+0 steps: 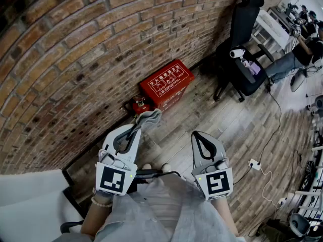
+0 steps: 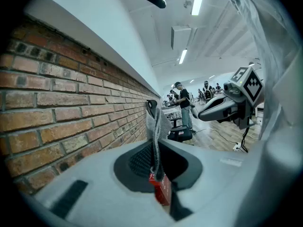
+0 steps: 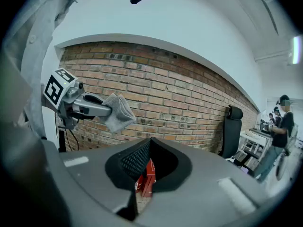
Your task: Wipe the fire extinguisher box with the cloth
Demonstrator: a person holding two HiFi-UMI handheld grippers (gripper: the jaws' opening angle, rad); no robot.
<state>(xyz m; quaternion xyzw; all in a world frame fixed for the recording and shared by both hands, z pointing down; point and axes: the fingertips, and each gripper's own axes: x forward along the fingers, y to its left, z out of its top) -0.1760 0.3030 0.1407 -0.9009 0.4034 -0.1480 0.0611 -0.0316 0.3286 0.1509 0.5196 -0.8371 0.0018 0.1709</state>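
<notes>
The red fire extinguisher box point(image 1: 166, 83) with white print stands on the wood floor against the brick wall; a strip of it shows between the jaws in the left gripper view point(image 2: 162, 190) and in the right gripper view point(image 3: 146, 178). My left gripper point(image 1: 137, 128) is held above and short of the box, shut on a grey cloth point(image 1: 149, 119) that sticks out past its tips point(image 2: 158, 123). The right gripper view shows that gripper and its cloth point(image 3: 118, 112) from the side. My right gripper point(image 1: 198, 134) hangs level with it to the right, jaws together and holding nothing point(image 3: 149, 143).
A small red extinguisher point(image 1: 141, 105) stands left of the box. A black office chair point(image 1: 241, 44) sits to the right along the brick wall point(image 1: 75, 54). A white power strip point(image 1: 254, 164) and cables lie on the floor. People sit at desks at the far right.
</notes>
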